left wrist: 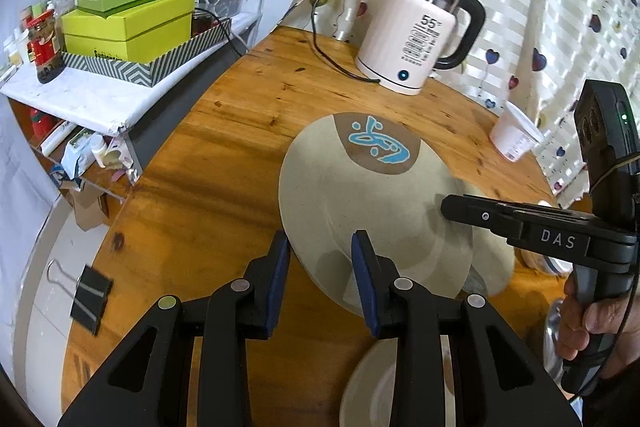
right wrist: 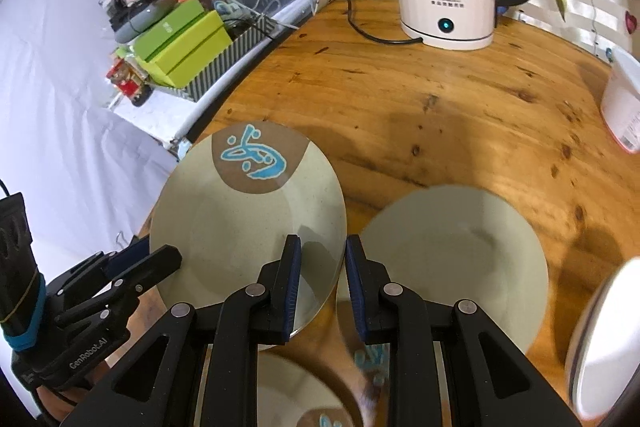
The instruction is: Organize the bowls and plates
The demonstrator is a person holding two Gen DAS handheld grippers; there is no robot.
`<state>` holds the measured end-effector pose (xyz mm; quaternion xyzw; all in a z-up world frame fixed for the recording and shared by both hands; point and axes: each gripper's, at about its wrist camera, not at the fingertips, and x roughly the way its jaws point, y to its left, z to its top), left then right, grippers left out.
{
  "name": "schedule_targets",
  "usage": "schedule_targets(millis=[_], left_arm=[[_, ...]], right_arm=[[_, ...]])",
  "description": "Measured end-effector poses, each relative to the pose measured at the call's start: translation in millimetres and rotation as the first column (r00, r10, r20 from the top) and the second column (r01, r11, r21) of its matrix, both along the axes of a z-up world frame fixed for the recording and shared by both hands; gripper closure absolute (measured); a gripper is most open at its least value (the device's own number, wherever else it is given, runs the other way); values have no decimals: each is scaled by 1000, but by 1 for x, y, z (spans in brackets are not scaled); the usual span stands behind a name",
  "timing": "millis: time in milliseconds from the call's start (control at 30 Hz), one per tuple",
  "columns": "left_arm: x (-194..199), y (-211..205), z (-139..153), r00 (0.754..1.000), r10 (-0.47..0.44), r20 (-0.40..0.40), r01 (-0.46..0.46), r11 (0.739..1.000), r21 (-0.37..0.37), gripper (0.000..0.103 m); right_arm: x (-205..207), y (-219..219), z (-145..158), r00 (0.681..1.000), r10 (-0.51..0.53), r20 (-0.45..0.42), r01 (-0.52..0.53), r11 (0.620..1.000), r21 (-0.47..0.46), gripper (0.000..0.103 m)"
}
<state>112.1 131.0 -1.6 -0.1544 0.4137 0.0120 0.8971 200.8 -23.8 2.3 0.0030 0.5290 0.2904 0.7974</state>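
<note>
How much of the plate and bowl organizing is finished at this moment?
Nothing looks stacked yet. In hand: the decorated plate is lifted and tilted, its rim between the fingers of both the left claw and the right claw. Left to do: a plain plate lies alone on the table, another decorated plate sits below, and a white dish waits at the right edge.

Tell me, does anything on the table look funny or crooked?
Yes. The plate with the blue squiggle is tilted up off the wooden table, with the left gripper and right gripper at opposite edges. It overlaps a plain plate beside it. A black binder clip also lies near the table's edge. Nothing looks spilled or broken.
</note>
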Motion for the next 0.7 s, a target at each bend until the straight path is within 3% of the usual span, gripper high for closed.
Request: schedule_targets(millis=[700], left_arm=[[-69,-34,2,999,-49,-9,50,999,7,70]], right_arm=[[-86,-39,9,999,-45,-12,46,999,18,81]])
